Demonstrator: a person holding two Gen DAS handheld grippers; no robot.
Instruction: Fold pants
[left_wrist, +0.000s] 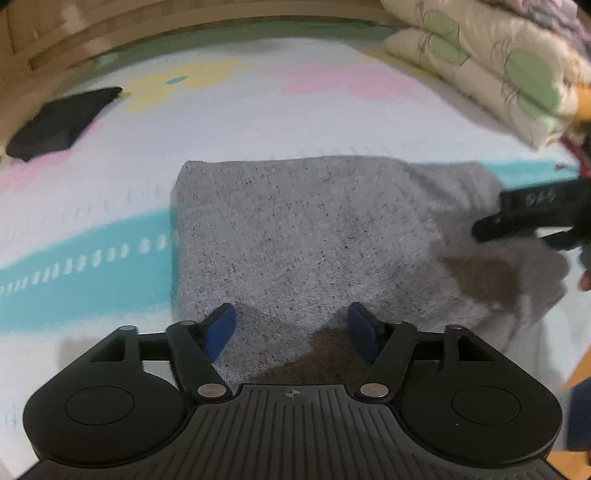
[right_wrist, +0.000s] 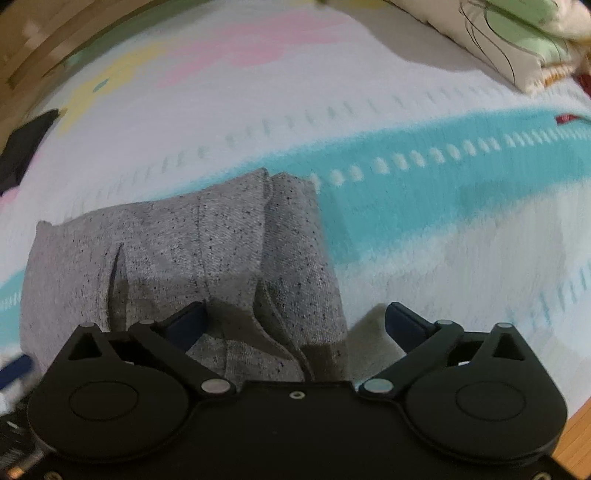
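The grey speckled pants (left_wrist: 303, 236) lie folded into a compact rectangle on the patterned bed cover (left_wrist: 258, 122). My left gripper (left_wrist: 291, 328) is open, its blue pads just above the near edge of the fold, holding nothing. My right gripper (right_wrist: 295, 321) is open over the right end of the pants (right_wrist: 184, 251), where layered edges stack up. The right gripper also shows in the left wrist view (left_wrist: 532, 218) at the pants' right side.
A folded black garment (left_wrist: 59, 125) lies at the far left of the bed. A stack of floral quilts (left_wrist: 498, 62) sits at the far right. A wooden headboard (left_wrist: 92, 33) runs along the back. The bed's wooden edge (right_wrist: 576, 432) is at near right.
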